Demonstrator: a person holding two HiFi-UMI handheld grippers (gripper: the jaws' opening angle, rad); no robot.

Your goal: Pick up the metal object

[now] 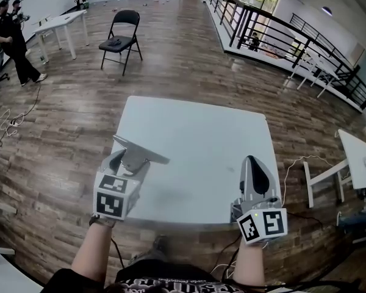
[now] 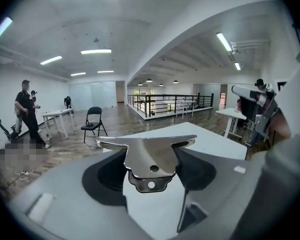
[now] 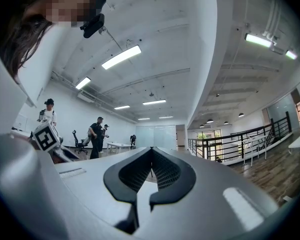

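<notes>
A: Shiny flat T-shaped metal object (image 2: pixel 150 156), where exactly?

B: Clamped in the left claw (image 1: pixel 129 162). Narrow stem with two round holes squeezed between the dark pads (image 2: pixel 109 173), wide crossbar jutting out past the tips and lying roughly level.

A: And against the bench?

B: Over the front-left part of the white rectangular bench (image 1: pixel 195 139), close to its left edge. Seemingly lifted off the top, judging by the left gripper view.

A: Further right?

B: Right claw (image 3: pixel 151 159), near the front-right corner of the bench, well apart from the left one. Black ribbed pads pressed together, leaving only a thin slit. Pointing away from the person, same as the left.
</notes>
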